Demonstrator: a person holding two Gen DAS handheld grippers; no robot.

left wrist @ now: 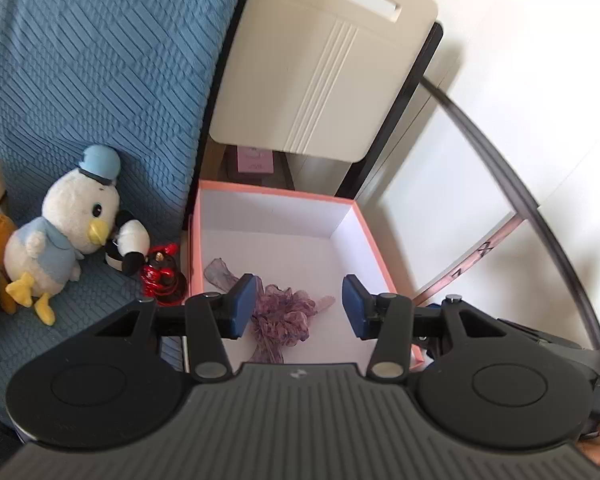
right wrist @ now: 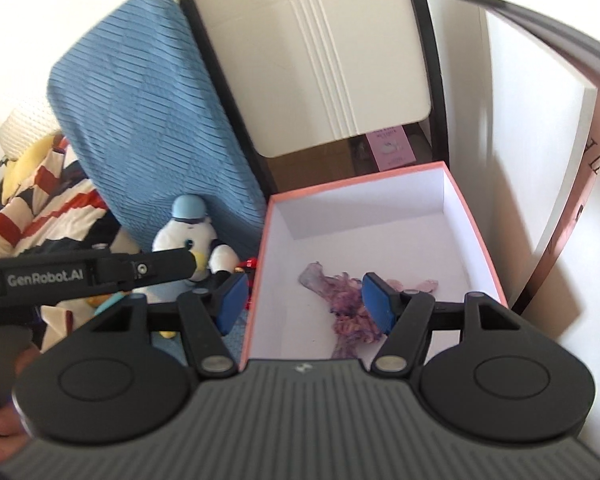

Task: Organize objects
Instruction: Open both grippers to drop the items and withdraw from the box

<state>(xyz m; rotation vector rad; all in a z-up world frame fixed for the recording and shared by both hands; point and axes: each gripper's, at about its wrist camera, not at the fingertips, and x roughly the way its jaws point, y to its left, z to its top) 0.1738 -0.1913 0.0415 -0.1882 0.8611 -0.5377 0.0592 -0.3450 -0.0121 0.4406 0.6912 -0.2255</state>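
Only the purple scrunchie point(left wrist: 284, 316) lies in the pink box point(left wrist: 276, 194), near its front wall, while the duck point(left wrist: 66, 236) and other toys wait on the sofa beside it; both grippers point(left wrist: 300, 308) point(right wrist: 304, 300) hang empty, fingers apart.

Both wrist views angled down, near, sharing pink box point(left wrist: 364, 228).

Both views are brightly lit by daylight. The white wall point(left wrist: 540, 20) is washed out. Straight edges are bowed by fisheye distortion. Slight motion blur is seen in the right wrist view, softening the blue ribbed fabric cushion point(right wrist: 148, 120).
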